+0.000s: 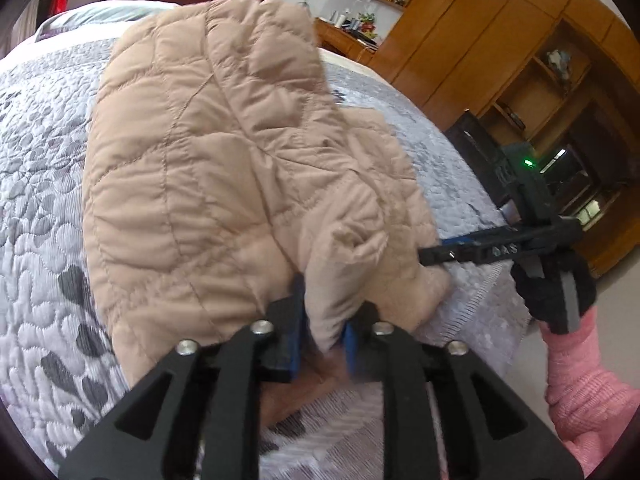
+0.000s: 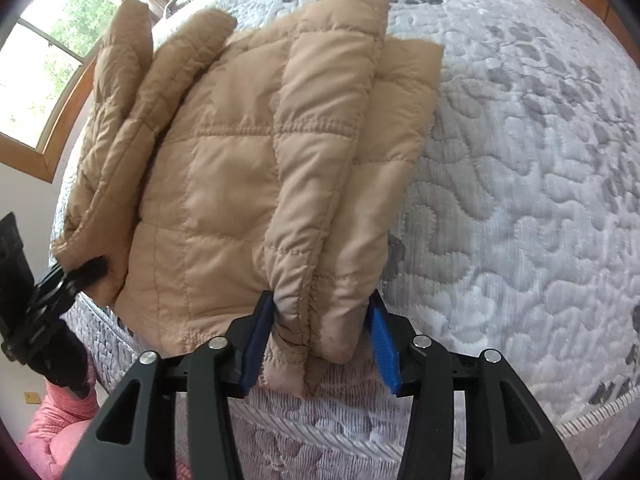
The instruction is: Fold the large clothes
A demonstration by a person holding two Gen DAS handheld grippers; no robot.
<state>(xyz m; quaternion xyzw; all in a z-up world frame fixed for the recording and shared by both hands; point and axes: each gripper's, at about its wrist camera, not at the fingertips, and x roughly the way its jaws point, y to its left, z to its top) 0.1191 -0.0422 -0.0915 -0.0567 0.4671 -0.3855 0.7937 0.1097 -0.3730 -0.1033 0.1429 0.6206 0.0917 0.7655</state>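
Observation:
A beige quilted puffer jacket (image 1: pixel 208 152) lies folded on the bed near its front edge; it also shows in the right wrist view (image 2: pixel 240 168). My left gripper (image 1: pixel 322 320) is shut on a bunched edge of the jacket. My right gripper (image 2: pixel 320 320) has its blue pads (image 2: pixel 256 344) on both sides of a thick folded edge of the jacket and is shut on it. The right gripper also shows in the left wrist view (image 1: pixel 436 254), with its tips at the jacket's right side. The left gripper shows in the right wrist view (image 2: pixel 94 266) at the jacket's left corner.
The bed has a grey and white quilted cover (image 2: pixel 520 200) with a leaf pattern. Wooden cabinets (image 1: pixel 500 40) stand beyond the bed. A window (image 2: pixel 52 52) is on the far left. Pink sleeves (image 1: pixel 580 392) show at the bed's edge.

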